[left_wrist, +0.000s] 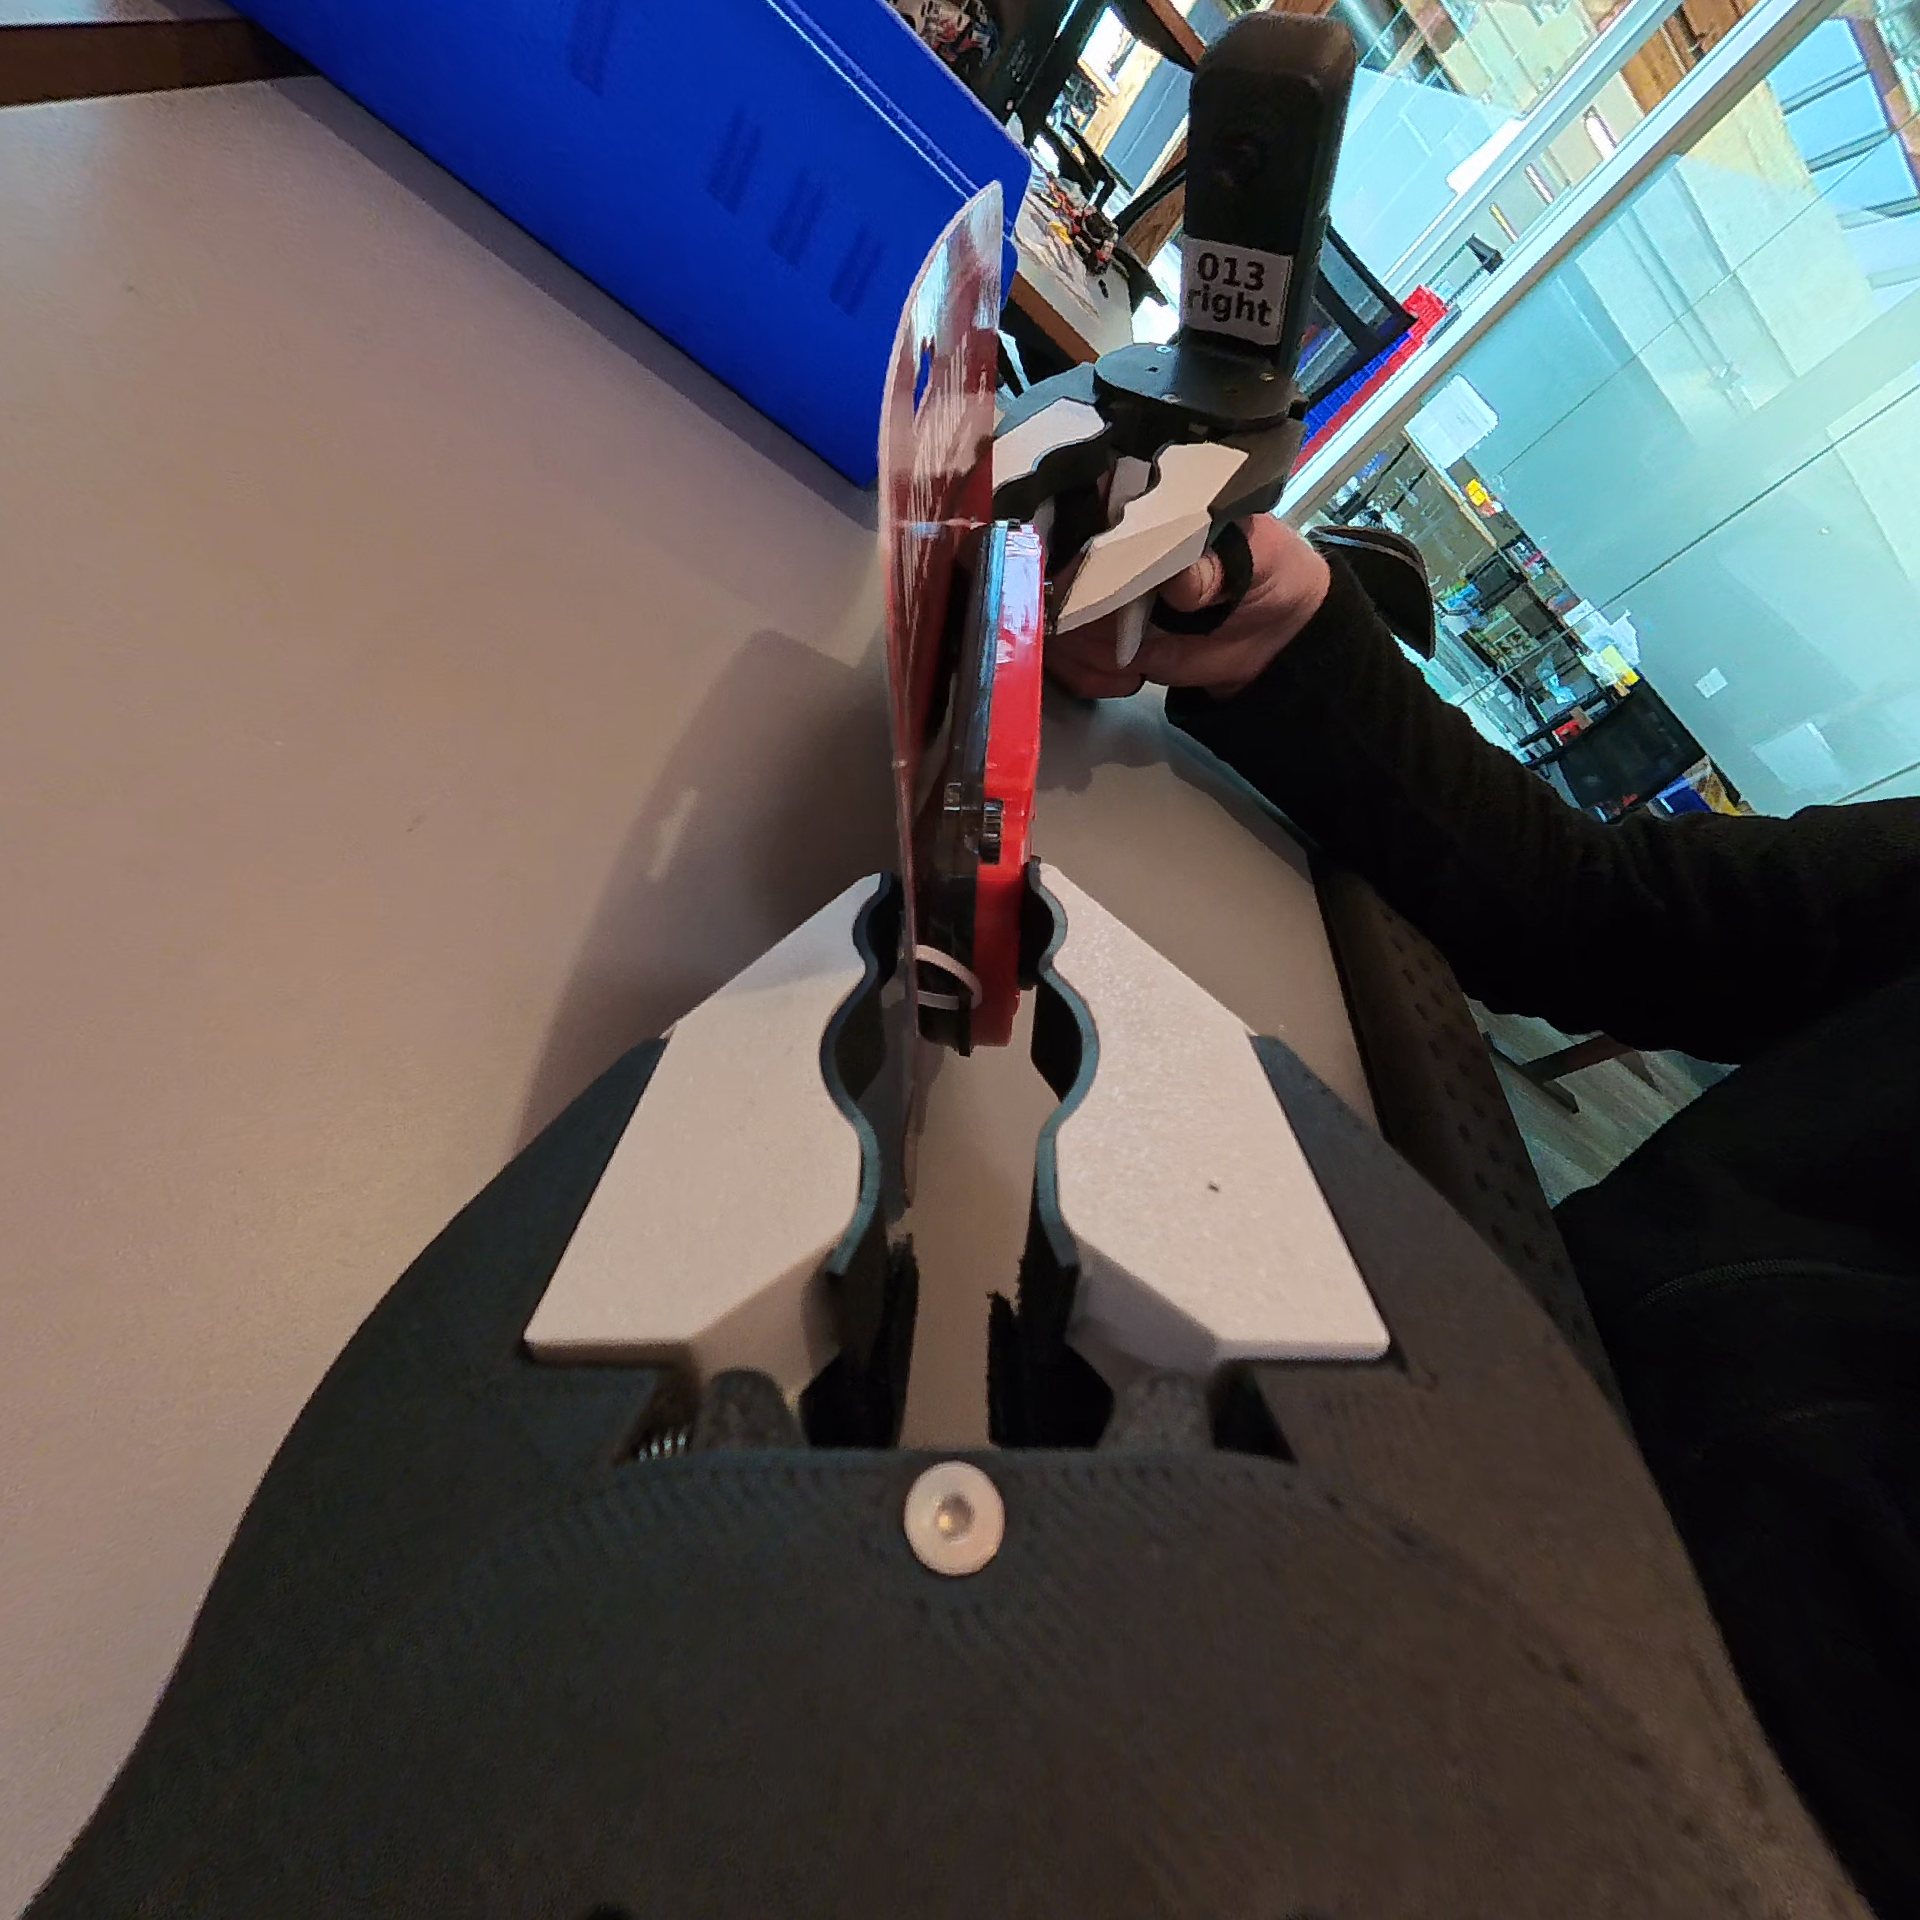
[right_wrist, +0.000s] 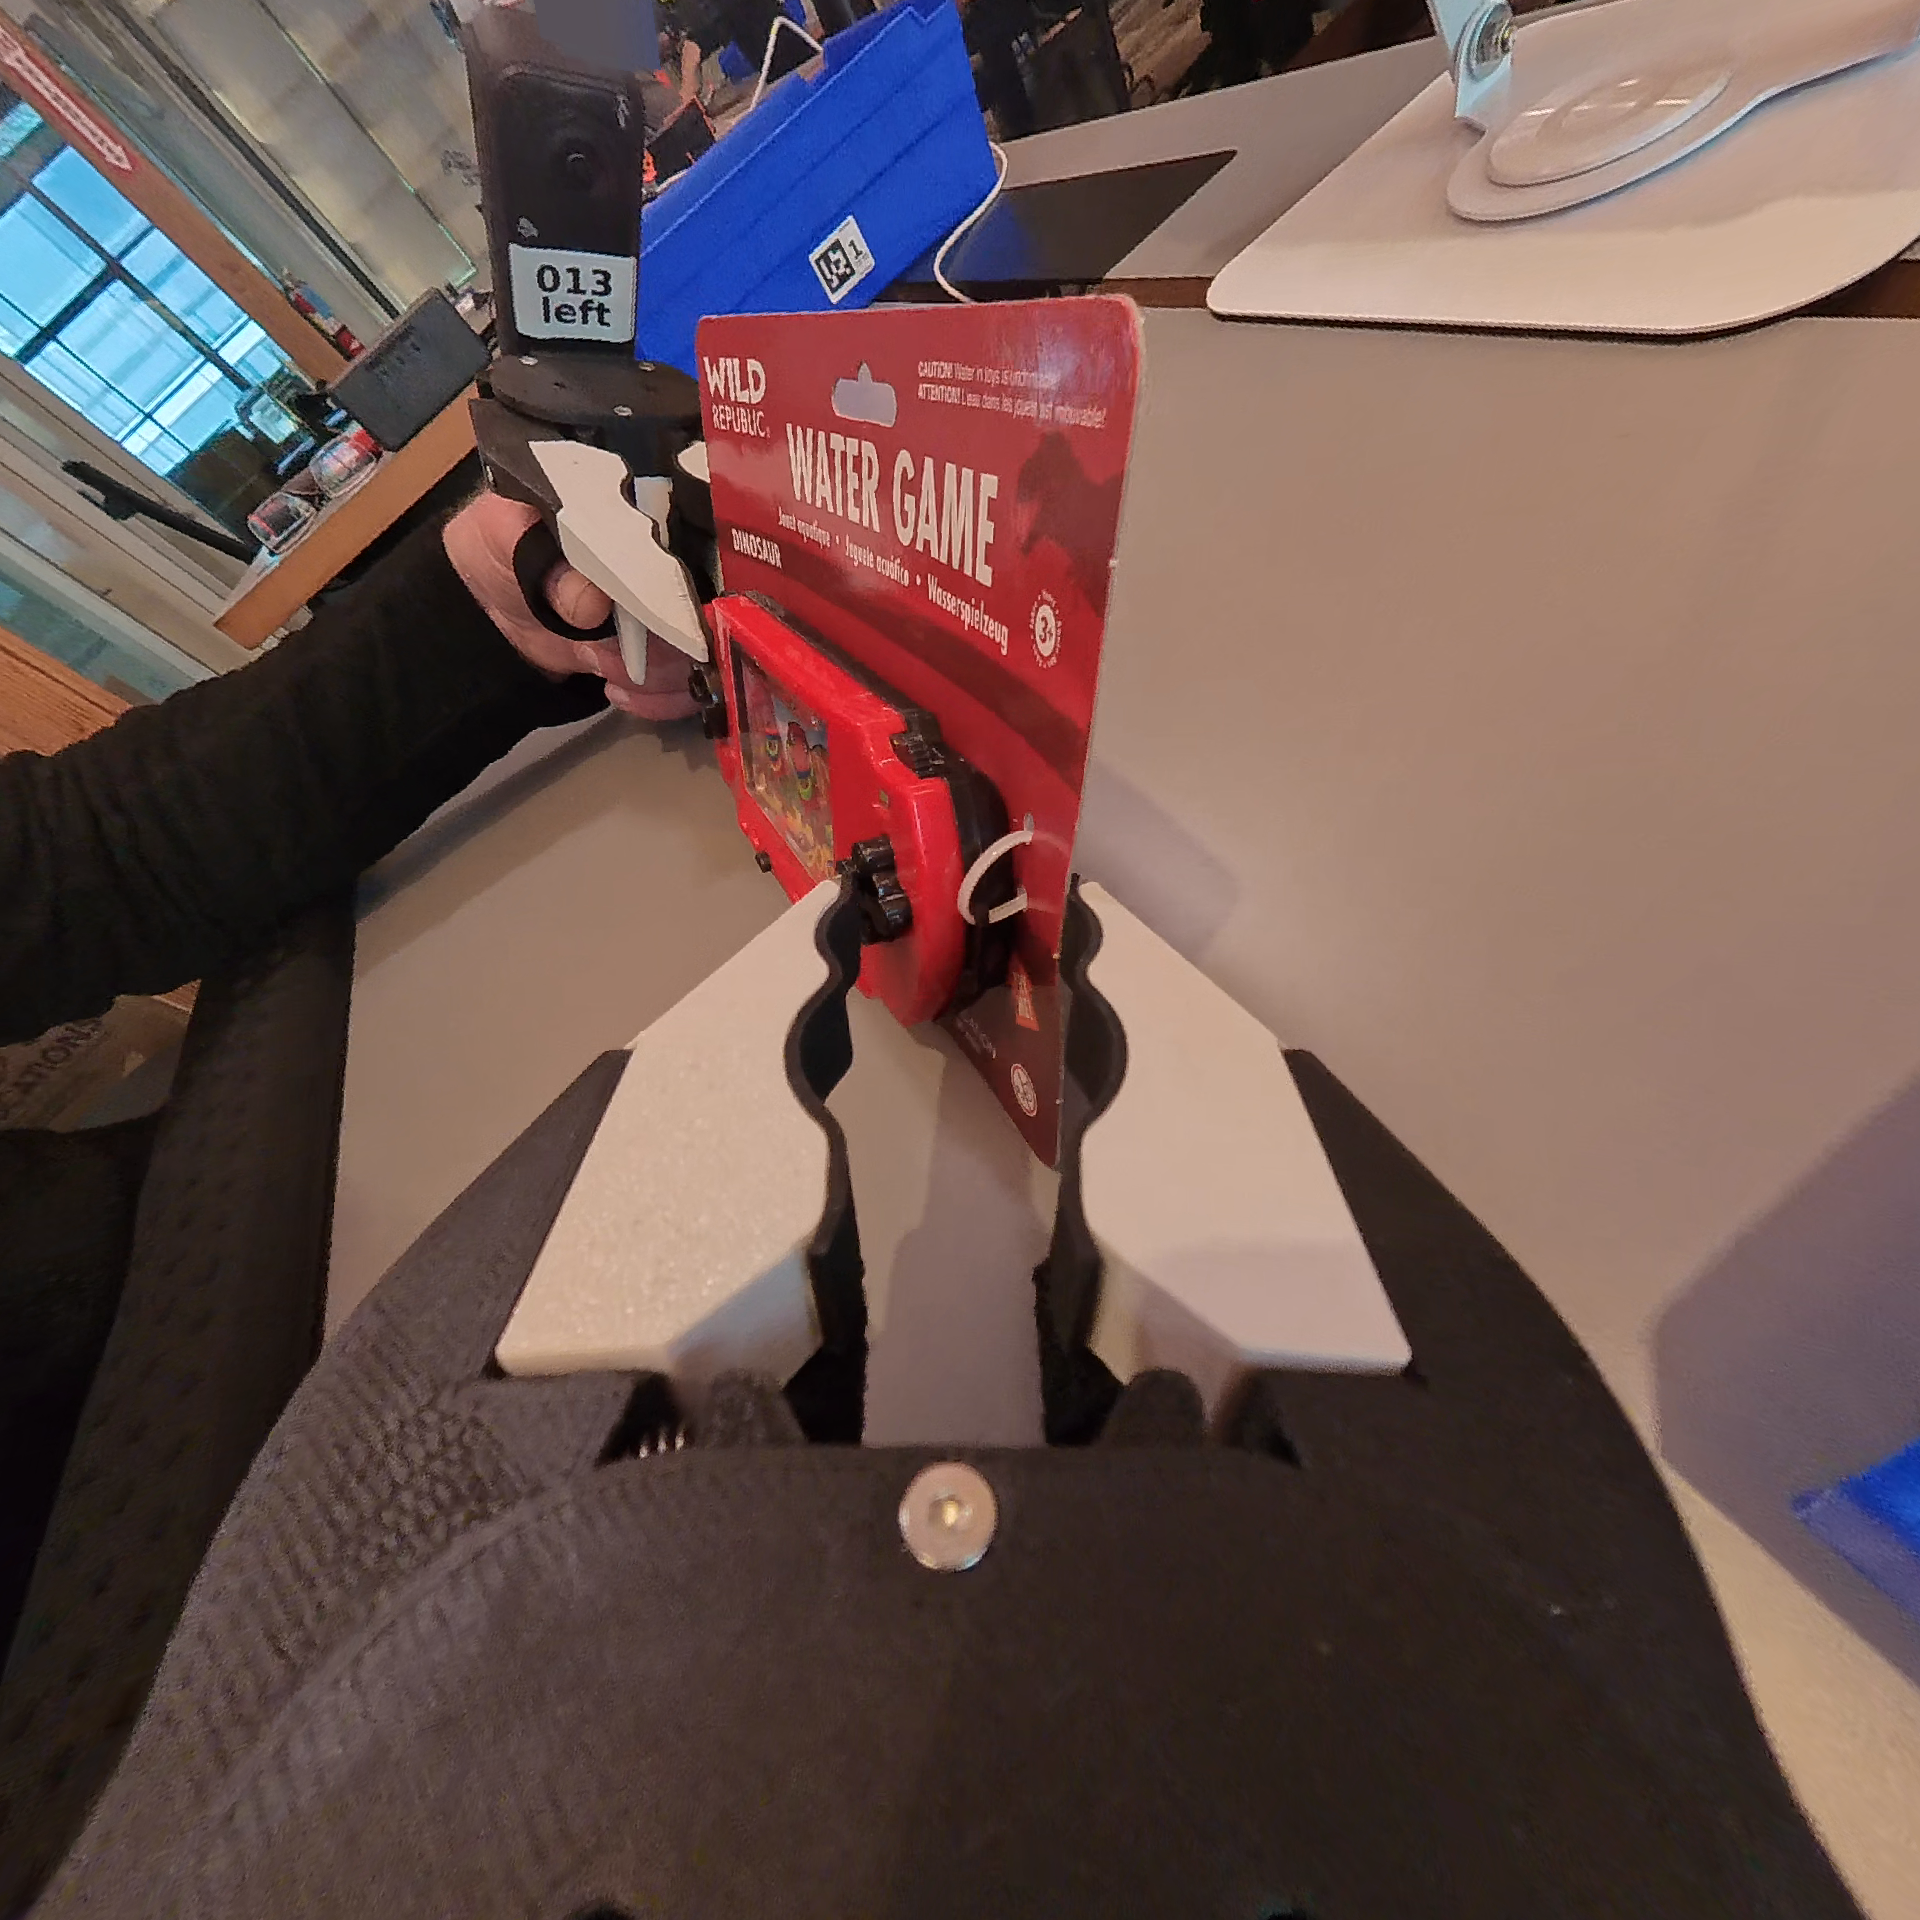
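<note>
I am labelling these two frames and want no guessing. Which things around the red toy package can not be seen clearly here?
- Back of the red backing card: the right wrist view shows only its front; the left wrist view sees it edge-on.
- Toy's screen picture: too small and oblique.
- Blue bin: cut off by the top edge.
- White round stand: cut off at the top right corner.
- Right gripper fingertips in the left wrist view: behind the card.

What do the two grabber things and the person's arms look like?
Each gripper has a rough black body, a silver screw in the middle, and two white fingers with wavy black inner pads. Seen from afar, each carries a tall black camera bearing a white sticker and a ring-shaped black trigger. The person wears long black sleeves.
</note>
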